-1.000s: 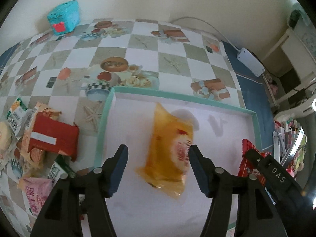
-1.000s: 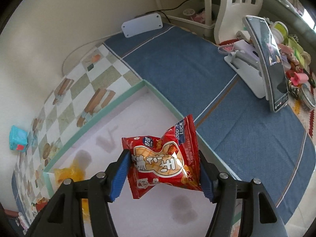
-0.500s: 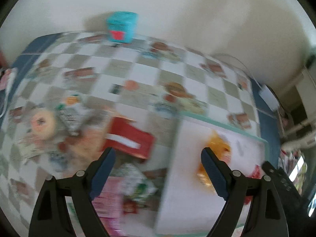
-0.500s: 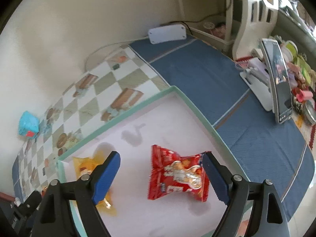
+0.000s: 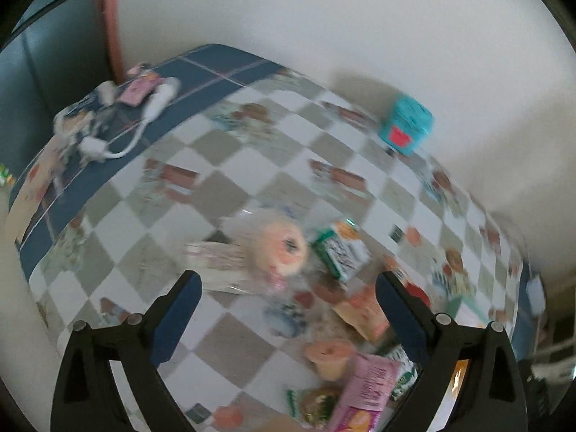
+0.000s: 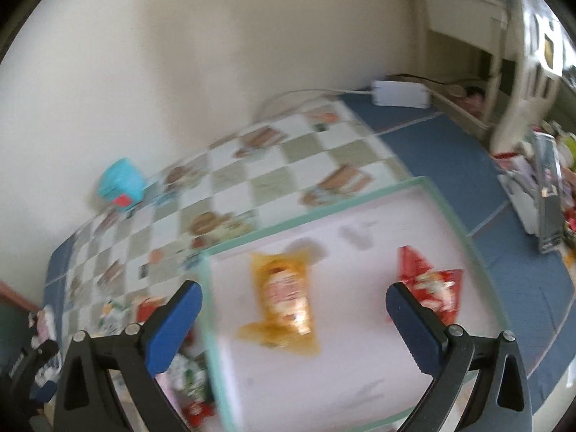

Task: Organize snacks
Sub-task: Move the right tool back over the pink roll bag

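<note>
Soft daylight fills the room, brightest along the pale wall (image 5: 360, 36), with no hard glare. Both views smear with motion: the snack pile (image 5: 324, 288) on the checked tabletop (image 5: 234, 180) blurs, the yellow packet (image 6: 284, 295) too. The teal box (image 5: 406, 127) throws a faint shadow. Fisheye bending curves every edge; corners go black.

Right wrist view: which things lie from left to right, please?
Turquoise box with red label → yellow snack packet → red snack packet → upright phone on white stand.
</note>
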The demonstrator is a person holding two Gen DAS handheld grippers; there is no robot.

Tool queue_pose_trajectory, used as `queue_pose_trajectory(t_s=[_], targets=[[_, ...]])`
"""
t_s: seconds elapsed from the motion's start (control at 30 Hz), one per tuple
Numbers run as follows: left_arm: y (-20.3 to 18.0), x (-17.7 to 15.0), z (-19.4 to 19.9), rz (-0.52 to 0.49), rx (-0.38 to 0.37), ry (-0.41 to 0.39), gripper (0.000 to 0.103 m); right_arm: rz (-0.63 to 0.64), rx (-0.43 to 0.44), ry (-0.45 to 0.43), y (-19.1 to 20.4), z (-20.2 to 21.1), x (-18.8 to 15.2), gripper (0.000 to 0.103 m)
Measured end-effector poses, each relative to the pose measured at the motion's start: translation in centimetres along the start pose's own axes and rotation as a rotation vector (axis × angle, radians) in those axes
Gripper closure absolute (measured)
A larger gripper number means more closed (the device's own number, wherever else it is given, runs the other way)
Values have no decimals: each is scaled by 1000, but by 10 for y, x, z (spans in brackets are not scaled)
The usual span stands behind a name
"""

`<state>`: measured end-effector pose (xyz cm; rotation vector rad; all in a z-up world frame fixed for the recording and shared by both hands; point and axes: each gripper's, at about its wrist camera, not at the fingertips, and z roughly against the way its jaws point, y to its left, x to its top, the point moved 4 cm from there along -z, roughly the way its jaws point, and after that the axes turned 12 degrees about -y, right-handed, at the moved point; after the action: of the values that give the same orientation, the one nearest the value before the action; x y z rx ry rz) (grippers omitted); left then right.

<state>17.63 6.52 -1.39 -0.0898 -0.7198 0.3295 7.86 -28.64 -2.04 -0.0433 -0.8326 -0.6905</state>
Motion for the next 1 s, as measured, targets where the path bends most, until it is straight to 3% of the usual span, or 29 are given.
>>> queue_pose_trajectory(t_s=[0.23, 0.4, 0.7, 0.87, 1.0], targets=[[51, 18, 17, 50, 103, -61, 6, 95, 96, 22, 56, 9, -17, 0], [81, 22, 19, 46, 178, -60, 6, 104, 171, 88, 86, 11, -35, 0], [88, -6, -11, 79, 147, 61, 6, 211, 167, 242, 114, -2, -80, 0], [79, -30, -32, 57, 92, 173, 6, 268, 130, 319, 118, -13, -104, 0], [70, -46, -40, 36, 88, 218, 6, 308, 131, 353, 122, -16, -119, 0]])
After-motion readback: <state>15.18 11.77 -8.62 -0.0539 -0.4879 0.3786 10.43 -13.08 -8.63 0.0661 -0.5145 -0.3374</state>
